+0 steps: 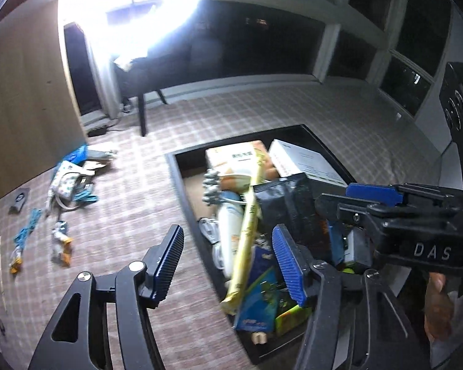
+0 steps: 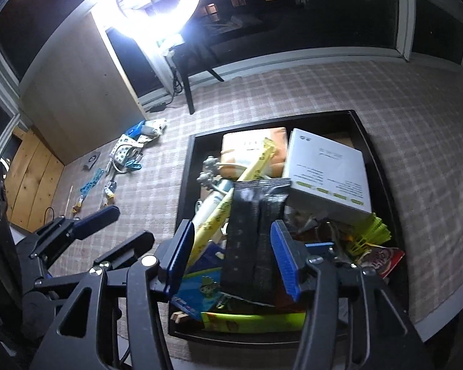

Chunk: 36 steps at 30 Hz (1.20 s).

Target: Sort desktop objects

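Observation:
A black tray (image 1: 185,197) (image 2: 185,185) on the checked cloth is piled with packets and boxes. My left gripper (image 1: 230,263) is open over the tray's left edge. A long yellow packet (image 1: 247,234) (image 2: 256,166) hangs blurred and slanted between its blue pads without touching either. My right gripper (image 2: 231,260) is open over the tray's near end. A black pouch (image 2: 253,231) (image 1: 287,203) stands between its fingers, close to the right pad and clear of the left one. Each gripper also shows in the other's view: the right gripper (image 1: 344,215), the left gripper (image 2: 117,231).
A white box (image 2: 327,169), an orange pack (image 2: 250,145), a blue-green packet (image 2: 200,289) and a yellow-green item (image 2: 370,234) fill the tray. Small loose items and blue cords (image 1: 68,182) (image 2: 126,154) lie on the cloth to the left. A ring light (image 2: 157,0) glares at the back.

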{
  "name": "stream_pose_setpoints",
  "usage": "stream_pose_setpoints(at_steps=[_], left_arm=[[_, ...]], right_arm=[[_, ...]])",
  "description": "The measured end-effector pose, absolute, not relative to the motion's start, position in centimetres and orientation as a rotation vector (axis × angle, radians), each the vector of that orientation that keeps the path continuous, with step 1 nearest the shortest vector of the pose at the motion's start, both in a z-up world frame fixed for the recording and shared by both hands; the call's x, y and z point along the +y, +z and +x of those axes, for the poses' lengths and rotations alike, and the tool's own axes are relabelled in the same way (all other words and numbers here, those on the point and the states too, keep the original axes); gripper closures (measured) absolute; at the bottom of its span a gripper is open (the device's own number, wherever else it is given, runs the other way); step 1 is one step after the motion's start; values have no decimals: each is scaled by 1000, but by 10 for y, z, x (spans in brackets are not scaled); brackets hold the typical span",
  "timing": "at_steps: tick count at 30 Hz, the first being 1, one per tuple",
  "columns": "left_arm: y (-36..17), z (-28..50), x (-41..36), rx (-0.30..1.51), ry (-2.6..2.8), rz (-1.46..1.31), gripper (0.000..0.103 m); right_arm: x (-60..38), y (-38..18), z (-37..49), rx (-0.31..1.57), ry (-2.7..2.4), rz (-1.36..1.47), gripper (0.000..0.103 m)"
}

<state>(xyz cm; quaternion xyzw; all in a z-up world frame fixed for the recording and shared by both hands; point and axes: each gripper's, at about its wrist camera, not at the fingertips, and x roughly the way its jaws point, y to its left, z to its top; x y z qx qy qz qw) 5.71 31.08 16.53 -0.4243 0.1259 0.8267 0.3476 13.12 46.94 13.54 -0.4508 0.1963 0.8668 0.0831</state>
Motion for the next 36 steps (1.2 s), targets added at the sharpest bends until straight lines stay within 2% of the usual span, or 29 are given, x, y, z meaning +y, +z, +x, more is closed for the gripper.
stream_pose_setpoints(at_steps=[14, 17, 36], left_arm=[[171, 42, 218, 266, 2314, -1119, 29], [169, 37, 197, 247, 2340, -1143, 28], [143, 6, 72, 170, 2486, -1289, 24]], right_arm=[[387, 147, 114, 484, 2682, -1323, 47], [369, 145, 108, 469, 2695, -1333, 43], [277, 125, 72, 422, 2750, -1379, 41]])
